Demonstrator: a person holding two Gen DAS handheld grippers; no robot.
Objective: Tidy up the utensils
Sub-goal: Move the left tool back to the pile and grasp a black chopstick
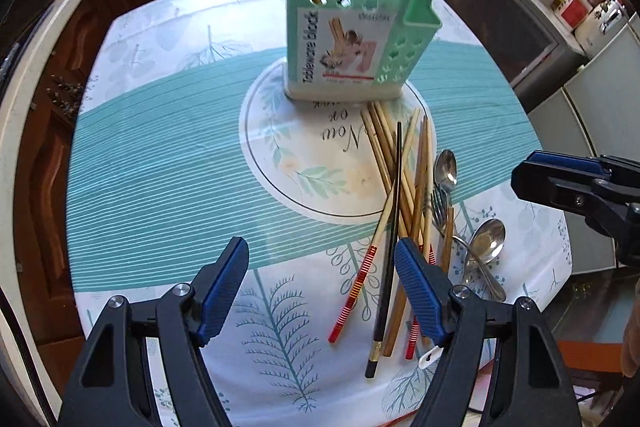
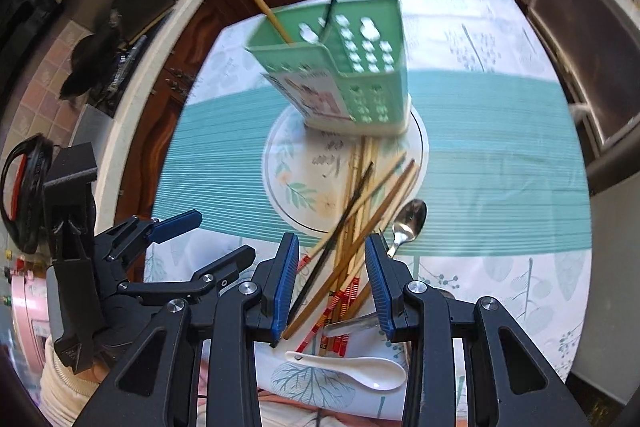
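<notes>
Each gripper is black plastic — triangular cut-outs, silver round screws, and ribbed blue pads on both fingers.

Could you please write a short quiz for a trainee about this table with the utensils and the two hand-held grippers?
1. True or false: the green tableware holder already contains two chopsticks.
2. Which utensil lies nearest the right hand-held gripper camera? A) white ceramic spoon B) metal fork C) ladle
3. Fill in: the left hand-held gripper is ____ and holds nothing.

Key: 1 true; 2 A; 3 open.
</notes>
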